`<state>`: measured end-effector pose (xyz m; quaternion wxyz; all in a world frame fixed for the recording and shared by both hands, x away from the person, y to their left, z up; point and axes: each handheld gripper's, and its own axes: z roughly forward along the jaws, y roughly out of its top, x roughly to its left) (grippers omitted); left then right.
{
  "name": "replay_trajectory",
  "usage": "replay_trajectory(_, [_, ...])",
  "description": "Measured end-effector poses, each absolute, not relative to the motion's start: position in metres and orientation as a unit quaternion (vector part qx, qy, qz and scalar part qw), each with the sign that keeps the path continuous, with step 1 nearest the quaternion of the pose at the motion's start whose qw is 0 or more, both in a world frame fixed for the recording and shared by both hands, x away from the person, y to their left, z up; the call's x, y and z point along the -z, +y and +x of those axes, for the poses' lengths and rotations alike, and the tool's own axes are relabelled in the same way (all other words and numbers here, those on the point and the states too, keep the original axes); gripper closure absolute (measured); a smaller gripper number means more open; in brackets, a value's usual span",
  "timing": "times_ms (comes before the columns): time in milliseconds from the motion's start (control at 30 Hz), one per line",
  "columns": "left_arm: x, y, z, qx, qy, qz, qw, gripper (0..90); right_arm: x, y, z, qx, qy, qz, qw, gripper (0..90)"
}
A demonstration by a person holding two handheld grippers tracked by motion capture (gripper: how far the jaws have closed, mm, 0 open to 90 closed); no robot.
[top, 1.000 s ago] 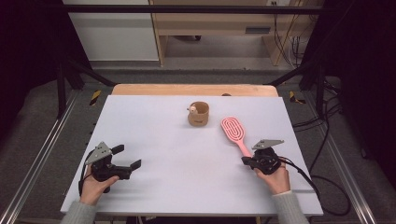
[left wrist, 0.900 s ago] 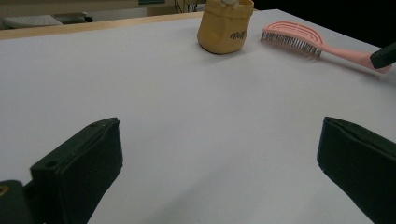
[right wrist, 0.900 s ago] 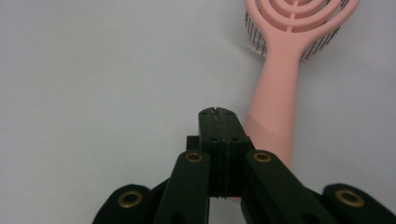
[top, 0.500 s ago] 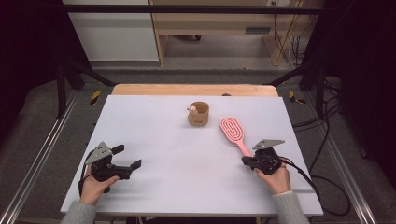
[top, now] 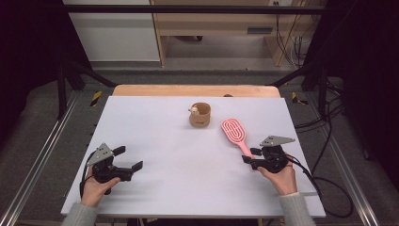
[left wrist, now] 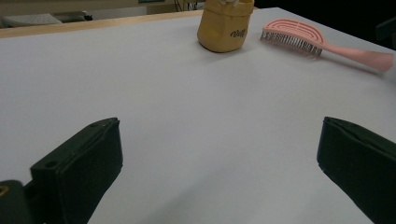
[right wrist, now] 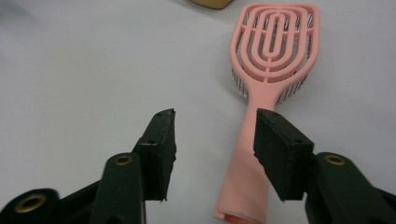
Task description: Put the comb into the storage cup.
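1. We judge the step in hand as lining up on the pink brush (right wrist: 271, 93) handle; the right gripper (right wrist: 215, 144) jaws have just been opening, with bare table between them and the handle under the right-hand jaw.
2. The left gripper (left wrist: 219, 168) rests spread wide, holding nothing.
3. Next move: shift sideways to straddle the handle, then close.
4. Count: one brush beside one tan cup (top: 200, 115), two grippers.
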<state>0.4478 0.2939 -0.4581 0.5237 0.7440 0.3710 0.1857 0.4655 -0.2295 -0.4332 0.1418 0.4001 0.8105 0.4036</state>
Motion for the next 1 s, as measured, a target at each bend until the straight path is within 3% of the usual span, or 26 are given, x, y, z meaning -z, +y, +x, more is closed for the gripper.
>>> replay_trajectory(233, [0.458,0.294,0.448,-0.185,0.371,0.745,0.523,0.3,0.429,-0.229,0.471,-0.403,0.806,0.405,0.155,23.0])
replay_trajectory(433, [0.459,0.294,0.448,-0.185,0.372,0.744,0.523,0.3,0.425,-0.226,0.475,-0.398,0.803,0.409,0.170,10.4])
replay_trajectory(667, [0.459,0.294,0.448,-0.185,0.371,0.744,0.523,0.3,0.418,-0.221,0.480,-0.403,0.800,0.406,0.181,2.1])
replay_trajectory(1000, [0.459,0.294,0.449,-0.185,0.372,0.746,0.521,0.3,0.412,-0.220,0.487,-0.406,0.794,0.411,0.188,0.5])
